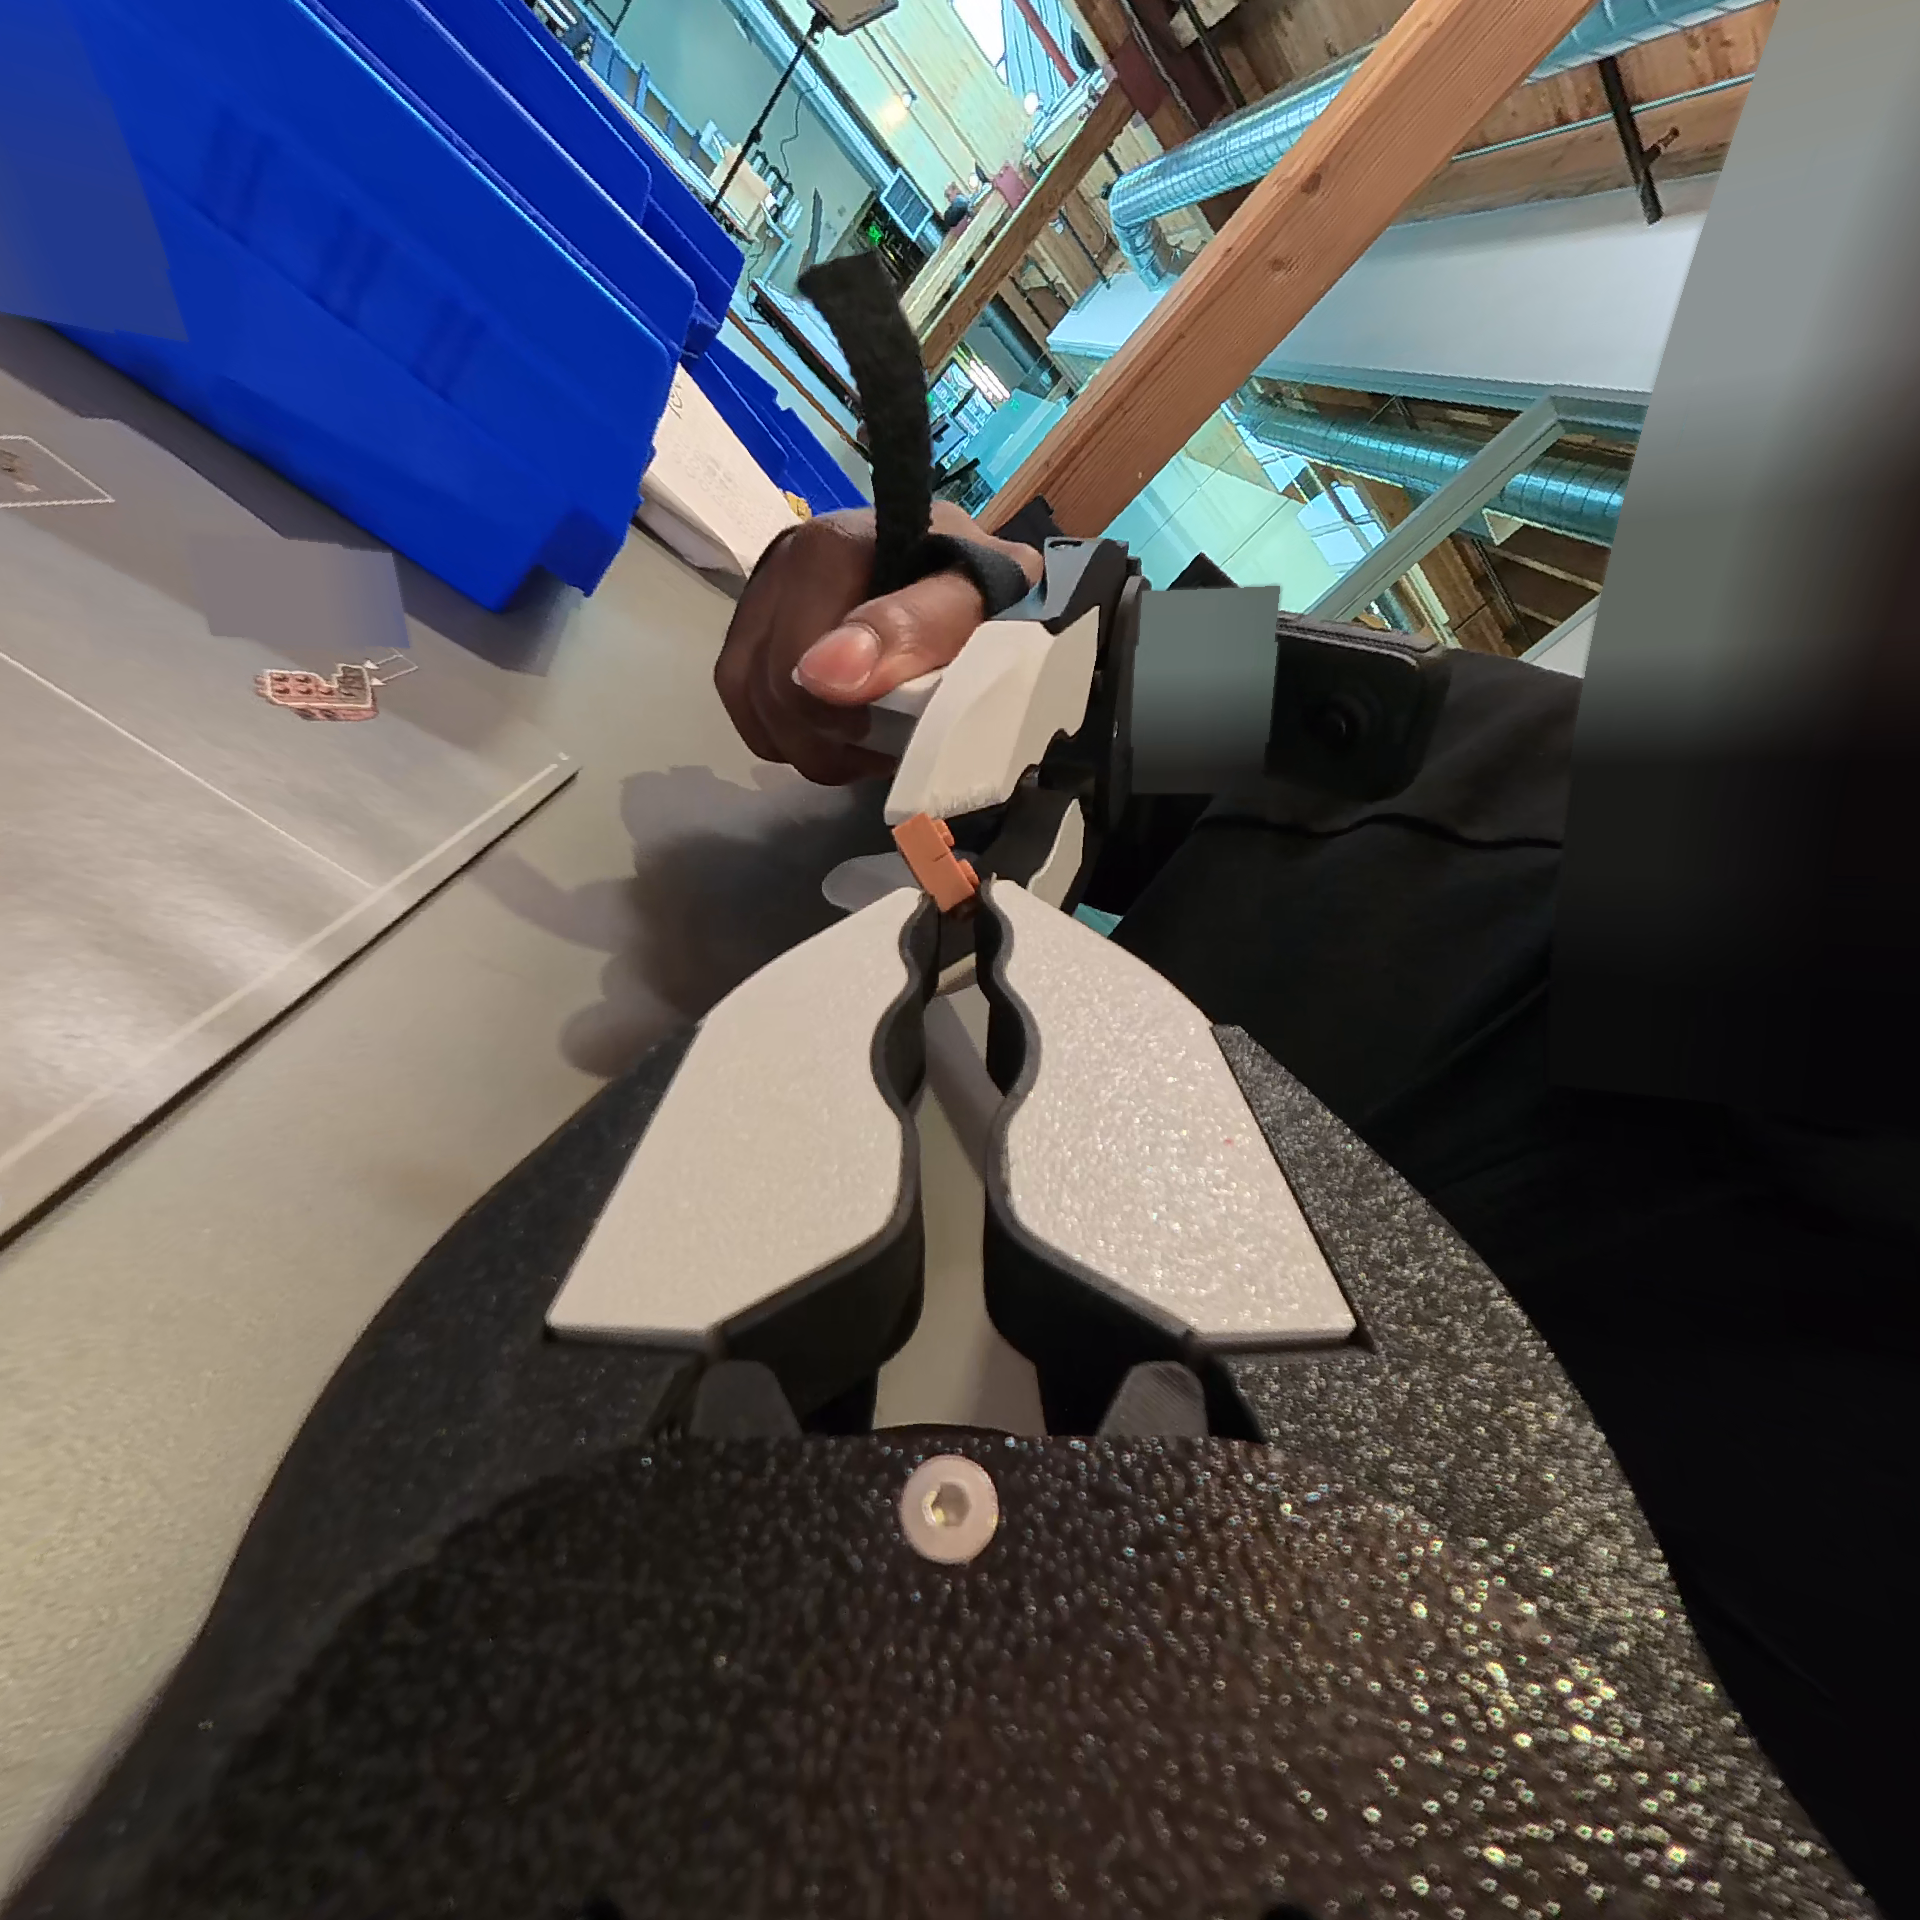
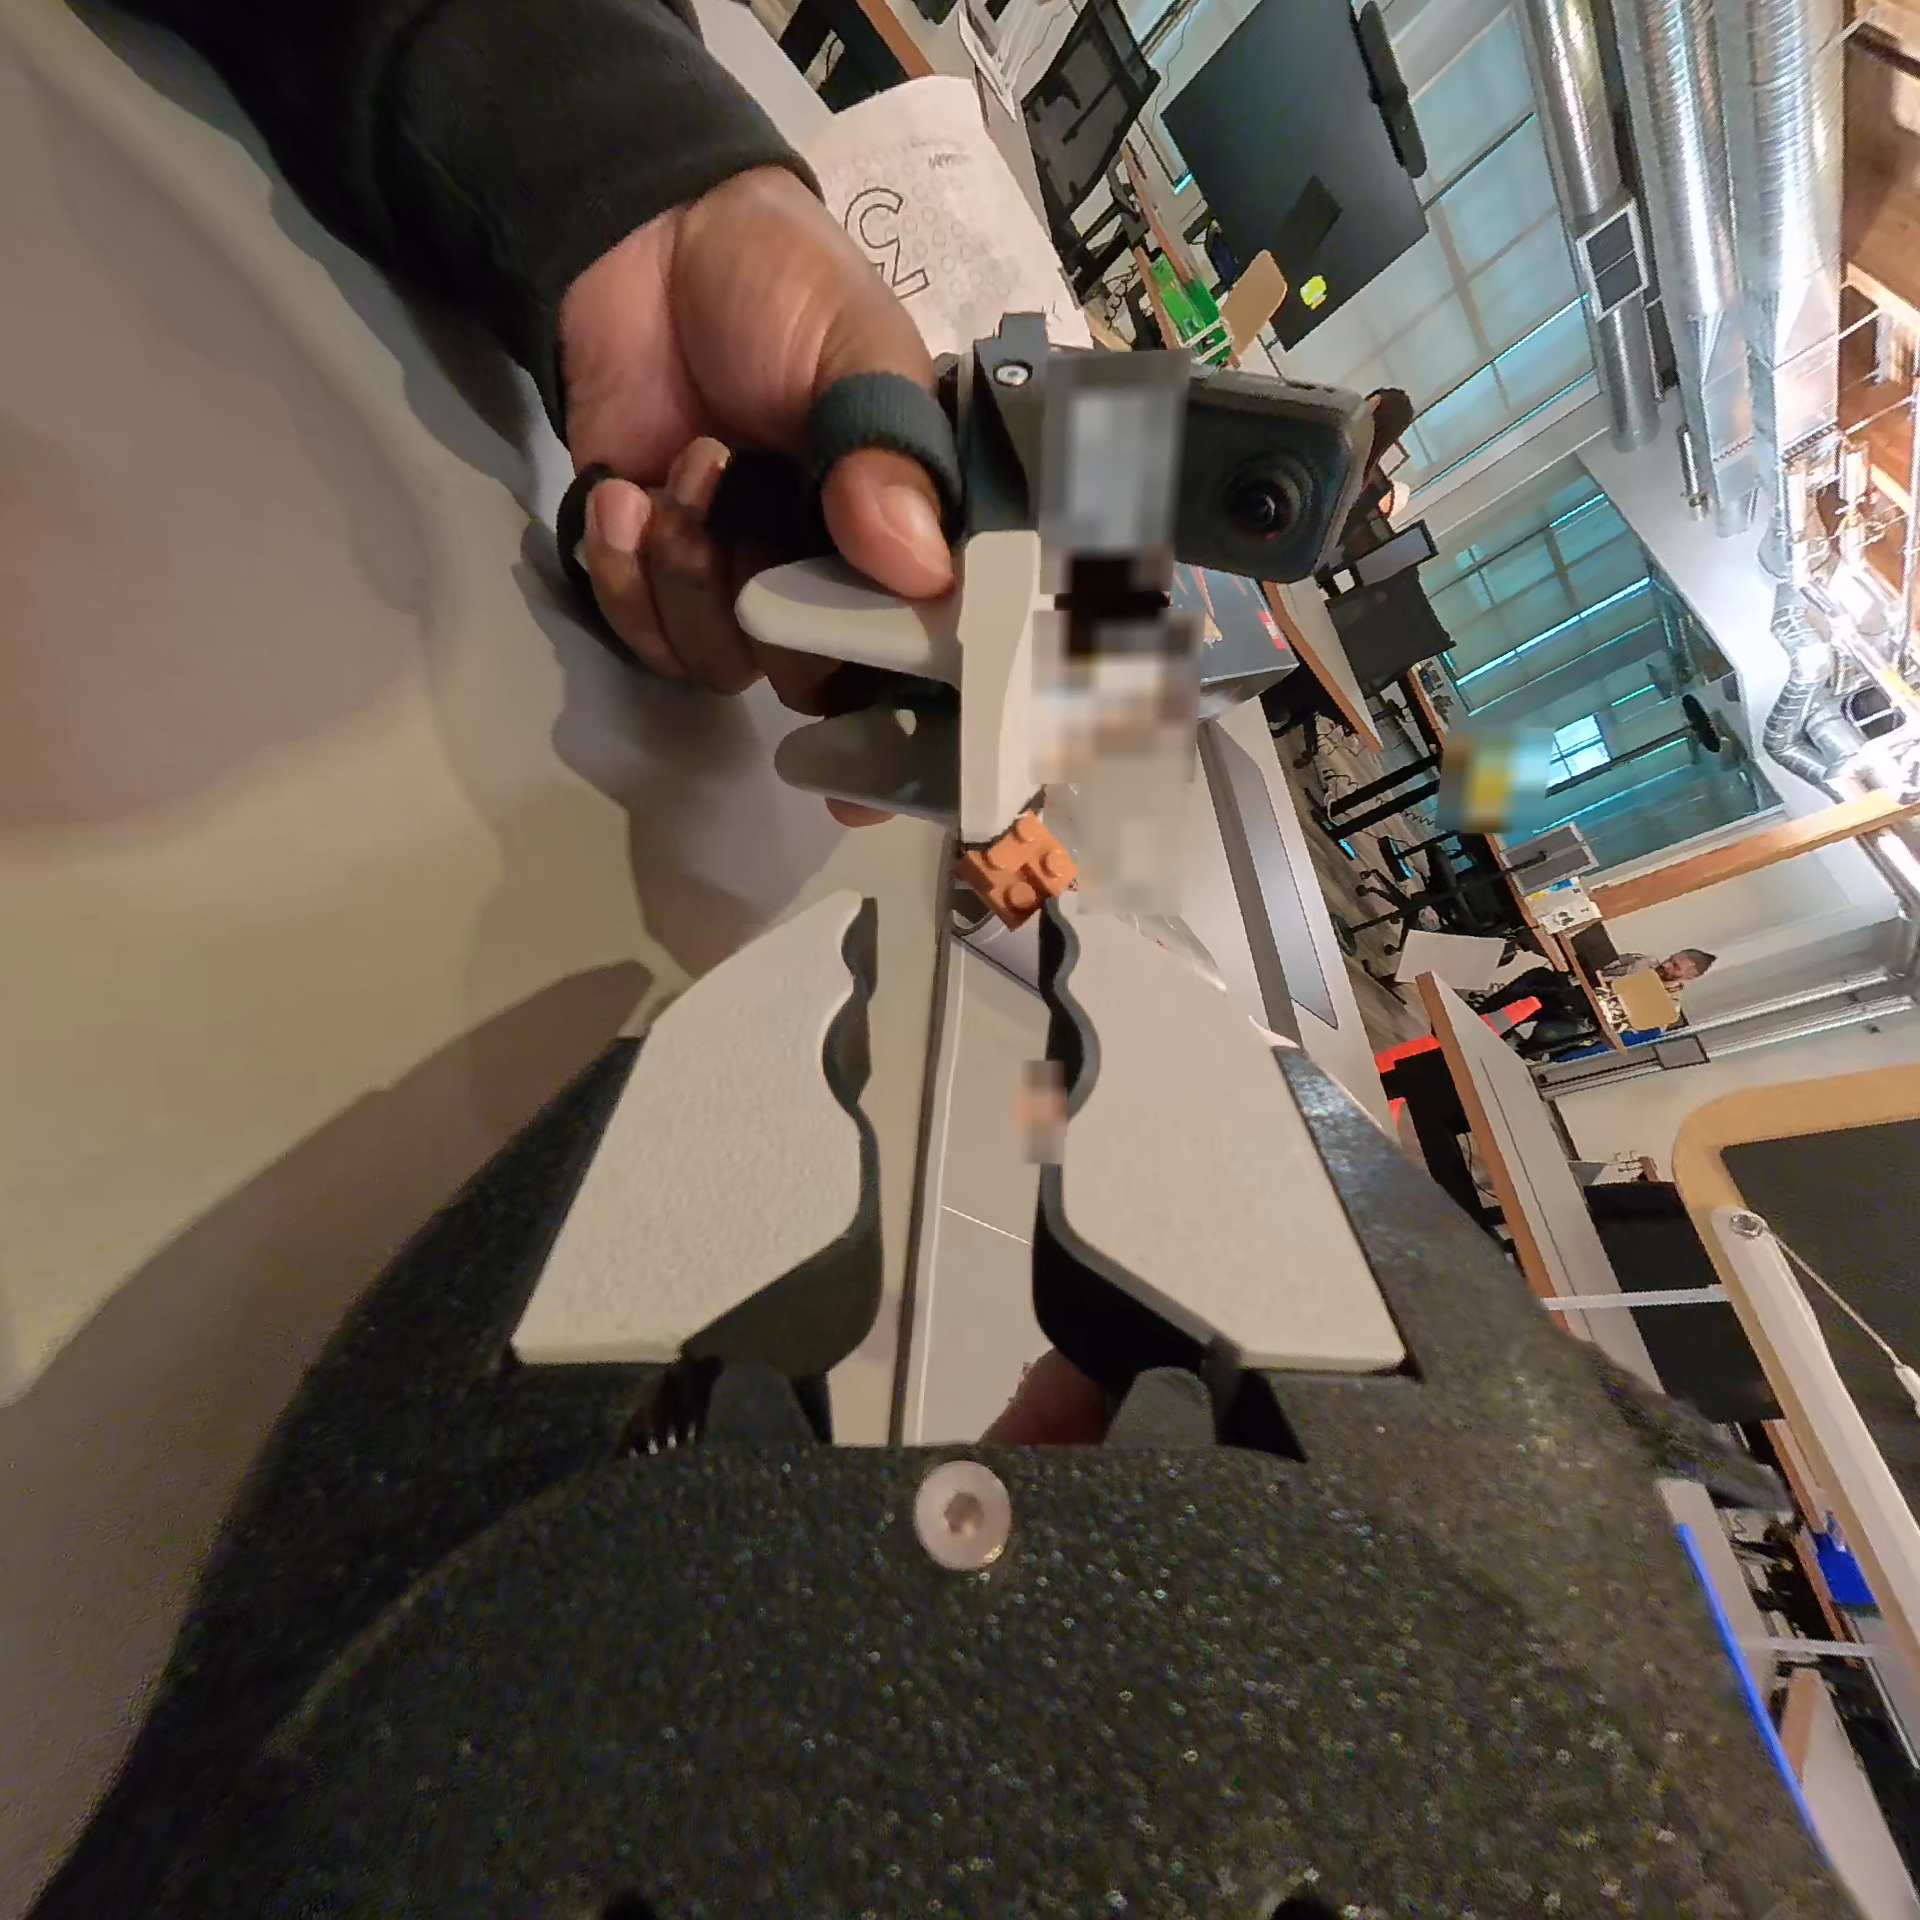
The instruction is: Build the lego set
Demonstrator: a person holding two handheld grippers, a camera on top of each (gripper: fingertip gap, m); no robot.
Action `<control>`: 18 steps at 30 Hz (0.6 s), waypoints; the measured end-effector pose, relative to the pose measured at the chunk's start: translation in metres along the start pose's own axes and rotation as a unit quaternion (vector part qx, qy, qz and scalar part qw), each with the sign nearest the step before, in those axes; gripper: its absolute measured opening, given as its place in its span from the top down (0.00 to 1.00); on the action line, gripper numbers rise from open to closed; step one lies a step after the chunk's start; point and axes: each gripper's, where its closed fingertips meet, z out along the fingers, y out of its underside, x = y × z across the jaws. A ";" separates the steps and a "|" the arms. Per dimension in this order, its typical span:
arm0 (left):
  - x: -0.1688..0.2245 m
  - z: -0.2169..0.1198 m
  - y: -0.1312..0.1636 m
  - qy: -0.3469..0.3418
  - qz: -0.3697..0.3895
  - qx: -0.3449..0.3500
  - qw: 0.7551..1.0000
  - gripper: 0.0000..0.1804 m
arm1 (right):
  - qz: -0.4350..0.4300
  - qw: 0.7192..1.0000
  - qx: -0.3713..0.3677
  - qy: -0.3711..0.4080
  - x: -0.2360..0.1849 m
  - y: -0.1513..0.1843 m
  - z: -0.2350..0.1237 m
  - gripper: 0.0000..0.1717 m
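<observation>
In the left wrist view my left gripper (image 1: pixel 951 899) is shut on a small orange studded brick (image 1: pixel 935 857), pinched at the fingertips and held above the table. My right gripper (image 1: pixel 987 831), held by a hand, faces it, with one white fingertip (image 1: pixel 920 800) at the brick's top end. In the right wrist view my right gripper (image 2: pixel 956 914) is open. The orange brick (image 2: pixel 1018 868) hangs from the left gripper's white finger (image 2: pixel 987 727), close to my right-hand pad (image 2: pixel 1055 935). A clear gap separates it from the left-hand pad (image 2: pixel 857 935).
Blue plastic bins (image 1: pixel 364 260) stand at the back left. A grey sheet (image 1: pixel 208 883) bearing a small printed brick picture (image 1: pixel 322 694) lies on the grey table (image 1: pixel 312 1195). A white printed paper (image 2: pixel 935 208) lies behind the hand. Workshop desks and chairs fill the background. Both grippers' tips are close together, under 4 cm apart.
</observation>
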 end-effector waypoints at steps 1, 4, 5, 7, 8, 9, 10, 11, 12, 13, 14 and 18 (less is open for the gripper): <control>0.000 0.000 0.000 0.001 0.000 0.001 1.000 0.97 | 0.001 1.000 0.002 -0.001 0.000 0.000 0.000 0.83; 0.001 0.000 0.000 0.005 0.000 0.001 1.000 0.97 | 0.033 0.999 0.016 -0.015 0.001 -0.002 -0.001 0.84; 0.002 0.000 -0.001 0.008 0.001 0.002 1.000 0.97 | 0.043 0.999 0.017 -0.021 0.001 0.000 -0.001 0.84; 0.003 0.000 0.000 0.011 0.001 -0.002 1.000 0.97 | 0.051 0.998 0.019 -0.023 0.002 0.002 -0.001 0.82; 0.003 0.001 0.001 0.011 0.002 -0.004 1.000 0.97 | 0.053 0.998 0.022 -0.022 0.003 0.002 -0.001 0.82; 0.004 0.002 0.003 0.011 0.004 -0.009 1.000 0.97 | 0.056 0.998 0.027 -0.023 0.003 0.001 -0.001 0.81; 0.004 0.002 0.004 0.012 0.005 -0.013 1.000 0.97 | 0.059 0.997 0.032 -0.024 0.003 -0.001 -0.001 0.81; 0.004 0.003 0.005 0.011 0.006 -0.016 1.000 0.97 | 0.059 0.997 0.037 -0.025 0.002 -0.003 -0.002 0.81; 0.004 0.003 0.005 0.010 0.006 -0.017 1.000 0.97 | 0.057 0.997 0.039 -0.026 0.002 -0.004 -0.002 0.81; 0.004 0.003 0.005 0.009 0.006 -0.017 1.000 0.97 | 0.053 0.997 0.040 -0.028 0.000 -0.005 -0.001 0.81; 0.003 0.003 0.005 0.008 0.005 -0.017 1.000 0.97 | 0.049 0.998 0.038 -0.028 -0.001 -0.005 -0.001 0.81; 0.003 0.004 0.007 0.005 0.004 -0.023 1.000 0.97 | 0.039 0.998 0.035 -0.026 -0.002 -0.004 -0.001 0.82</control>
